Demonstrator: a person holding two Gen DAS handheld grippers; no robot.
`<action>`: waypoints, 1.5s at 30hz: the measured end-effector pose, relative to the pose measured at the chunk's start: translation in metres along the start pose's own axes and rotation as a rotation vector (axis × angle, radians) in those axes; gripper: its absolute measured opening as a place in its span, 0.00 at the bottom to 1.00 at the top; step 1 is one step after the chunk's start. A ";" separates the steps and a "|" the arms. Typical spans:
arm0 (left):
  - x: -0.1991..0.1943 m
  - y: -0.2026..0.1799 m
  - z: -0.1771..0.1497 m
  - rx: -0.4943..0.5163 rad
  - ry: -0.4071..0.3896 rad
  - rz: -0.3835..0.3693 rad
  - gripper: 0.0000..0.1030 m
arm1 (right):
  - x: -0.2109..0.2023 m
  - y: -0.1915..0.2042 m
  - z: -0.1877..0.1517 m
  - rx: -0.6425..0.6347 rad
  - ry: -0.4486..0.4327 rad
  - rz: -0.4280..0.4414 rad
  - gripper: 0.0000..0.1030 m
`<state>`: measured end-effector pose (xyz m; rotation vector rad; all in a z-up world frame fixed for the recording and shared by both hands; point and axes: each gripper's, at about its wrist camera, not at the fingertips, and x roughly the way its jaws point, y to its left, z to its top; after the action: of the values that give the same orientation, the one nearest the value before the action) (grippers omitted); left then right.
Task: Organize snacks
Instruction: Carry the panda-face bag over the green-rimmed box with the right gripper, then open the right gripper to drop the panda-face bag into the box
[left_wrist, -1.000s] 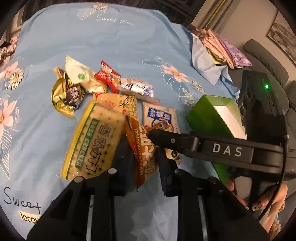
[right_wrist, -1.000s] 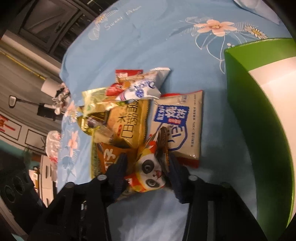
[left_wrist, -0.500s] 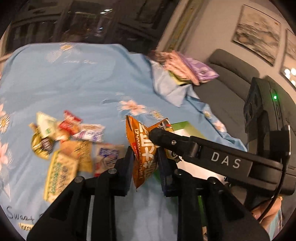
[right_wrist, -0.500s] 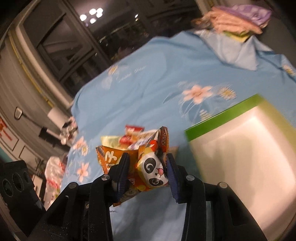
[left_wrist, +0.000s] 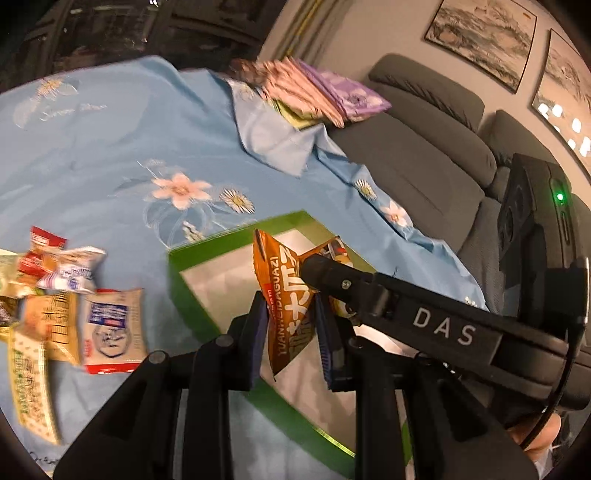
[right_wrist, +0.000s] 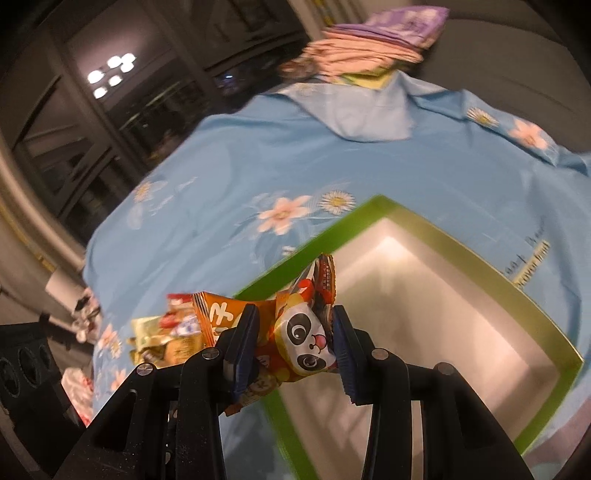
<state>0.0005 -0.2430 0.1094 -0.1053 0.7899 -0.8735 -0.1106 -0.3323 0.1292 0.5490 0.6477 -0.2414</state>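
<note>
Blue floral cloth, green box open on it, grey sofa beyond the box, folded fabrics past its far corner, loose snack pile left of the box, left gripper fingers clamped on orange seed packet over the box, right gripper fingers gripping panda snack packet at its near rim, crossing in front.

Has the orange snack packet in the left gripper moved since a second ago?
Yes. The orange snack packet, gripped by the left gripper, was low beside the snack pile; now it is over the green box.
</note>
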 end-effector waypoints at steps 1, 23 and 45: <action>0.006 0.000 0.000 -0.003 0.020 -0.005 0.22 | 0.001 -0.006 0.000 0.011 0.007 -0.011 0.41; 0.034 -0.002 -0.008 0.011 0.102 0.035 0.55 | 0.024 -0.040 -0.001 0.093 0.101 -0.169 0.42; -0.146 0.177 -0.066 -0.464 -0.070 0.508 0.85 | 0.040 0.126 -0.045 -0.328 0.140 0.165 0.67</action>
<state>0.0156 -0.0072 0.0773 -0.3265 0.8898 -0.1957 -0.0548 -0.2045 0.1255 0.3022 0.7559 0.0600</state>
